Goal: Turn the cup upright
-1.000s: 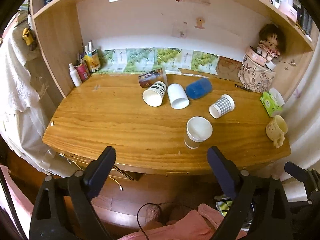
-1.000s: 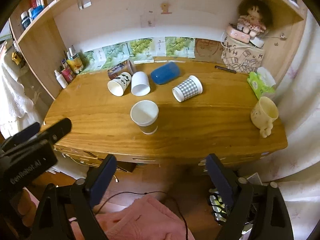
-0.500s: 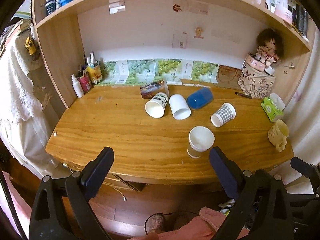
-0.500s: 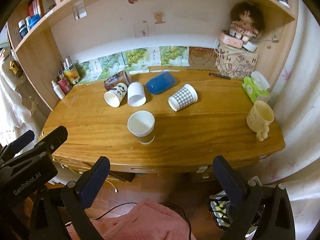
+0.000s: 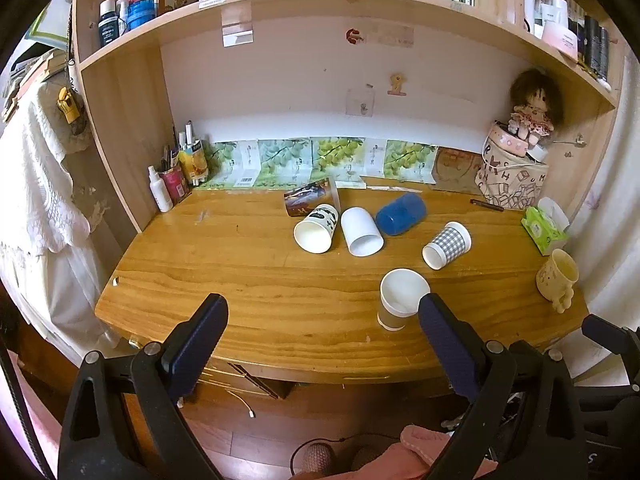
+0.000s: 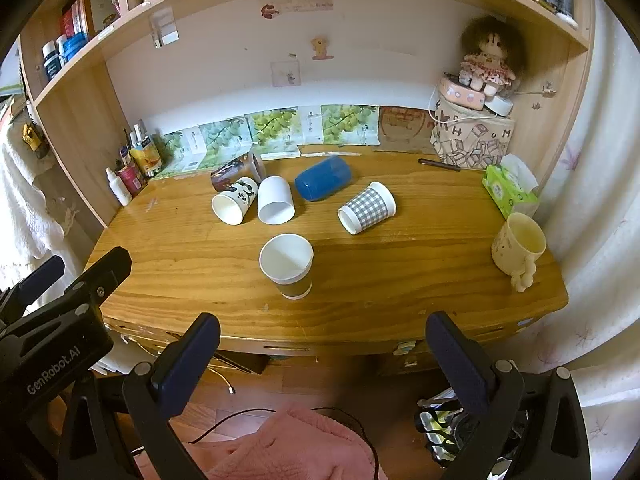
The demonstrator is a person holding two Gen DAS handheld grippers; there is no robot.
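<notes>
Several cups lie on their sides on the wooden desk (image 5: 248, 280): a panda-print cup (image 5: 316, 229) (image 6: 235, 201), a plain white cup (image 5: 361, 231) (image 6: 275, 200), a blue cup (image 5: 401, 208) (image 6: 324, 179), a grey checked cup (image 5: 447, 240) (image 6: 368, 207) and a dark printed cup (image 5: 310, 196) (image 6: 236, 170). A brown-banded paper cup (image 5: 400, 298) (image 6: 287, 266) stands upright near the front. My left gripper (image 5: 322, 314) and right gripper (image 6: 322, 332) are both open and empty, held off the desk's front edge.
A cream mug (image 6: 518, 245) stands upright at the right edge beside a green tissue pack (image 6: 508, 189). A patterned box with a doll (image 6: 472, 136) is at the back right. Bottles and pens (image 5: 176, 176) crowd the back left corner. Shelves overhang the desk.
Both grippers have risen and tilted up, so the shelf above shows more and the desk sits lower in view. No cup has moved.
</notes>
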